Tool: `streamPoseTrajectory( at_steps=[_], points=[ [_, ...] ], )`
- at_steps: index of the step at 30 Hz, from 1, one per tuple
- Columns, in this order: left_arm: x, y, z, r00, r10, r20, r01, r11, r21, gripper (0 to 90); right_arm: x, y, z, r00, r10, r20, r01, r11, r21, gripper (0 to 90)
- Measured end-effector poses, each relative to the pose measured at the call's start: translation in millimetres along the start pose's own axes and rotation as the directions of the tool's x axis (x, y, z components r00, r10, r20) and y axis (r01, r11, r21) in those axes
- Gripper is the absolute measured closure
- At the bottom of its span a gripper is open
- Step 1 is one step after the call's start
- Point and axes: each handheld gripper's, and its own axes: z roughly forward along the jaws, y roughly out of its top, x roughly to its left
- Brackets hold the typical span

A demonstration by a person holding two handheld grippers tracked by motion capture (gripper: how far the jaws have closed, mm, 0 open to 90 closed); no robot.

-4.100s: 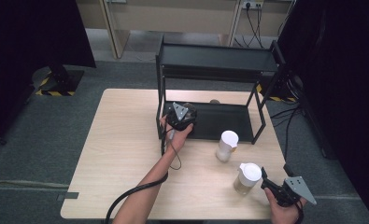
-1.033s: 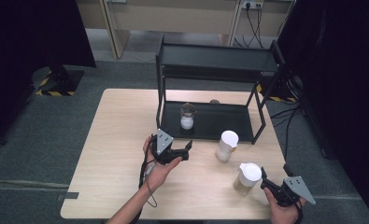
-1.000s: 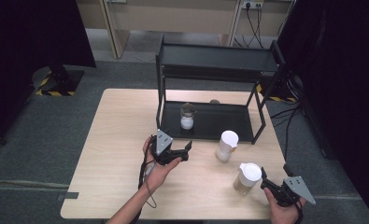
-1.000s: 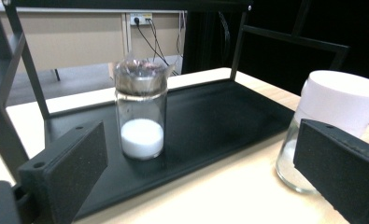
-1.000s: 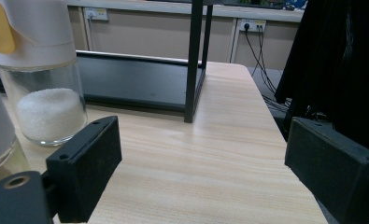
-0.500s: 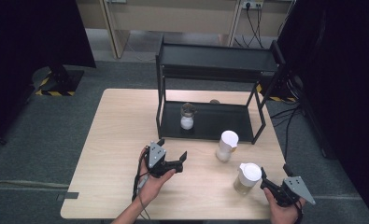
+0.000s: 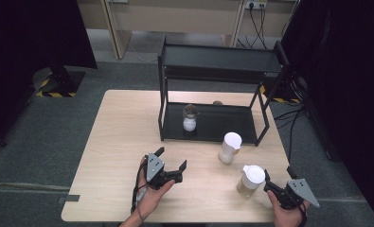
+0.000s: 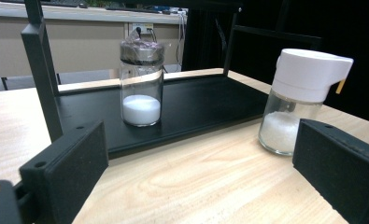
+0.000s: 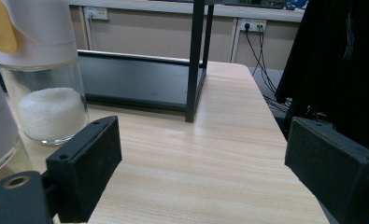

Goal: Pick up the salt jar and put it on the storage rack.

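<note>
A glass jar (image 7: 190, 118) holding white powder stands on the lower shelf (image 7: 222, 124) of a black rack. In the left gripper view the jar (image 8: 141, 84) is upright on the shelf (image 8: 201, 100). My left gripper (image 7: 171, 158) is open over the table's front, well short of the rack, with nothing between its jaws (image 8: 201, 140). A white-lidded dispenser (image 7: 229, 147) with white grains stands in front of the rack. A second white-lidded bottle (image 7: 251, 180) stands just left of my right gripper (image 7: 278, 175), which is open and empty (image 9: 205, 144).
The black rack (image 7: 220, 66) has a top shelf and corner posts (image 9: 196, 60) standing on the wooden table (image 7: 118, 132). The dispenser (image 9: 42, 70) has a yellow tab. The table's right edge lies close to my right gripper.
My left gripper has drawn back from the rack toward the table's front edge, open, leaving the jar on the lower shelf. The right gripper has stayed put.
</note>
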Motion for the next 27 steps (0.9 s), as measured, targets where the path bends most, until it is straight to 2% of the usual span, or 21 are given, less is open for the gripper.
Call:
streamPoseTrajectory(
  at_steps=[5,18,27],
  points=[
    [-1.9,-9.4,-3.7,1.0,0.003,0.004,-0.003,1.0,0.002,2.9,0.2,0.0,0.0,1.0,-0.002,0.0,0.002,1.0,0.0,11.0],
    [-3.3,-20.2,-15.5,0.9999,-0.017,0.002,0.017,0.9999,0.002,2.9,0.1,0.0,0.0,1.0,-0.002,-0.003,0.002,1.0,0.001,11.0],
    [-4.3,-28.6,-17.3,0.9999,-0.01,0.0,0.01,0.9997,0.021,2.9,0.4,0.1,0.1,1.0,-0.005,-0.006,0.005,1.0,0.003,10.9]
  ],
)
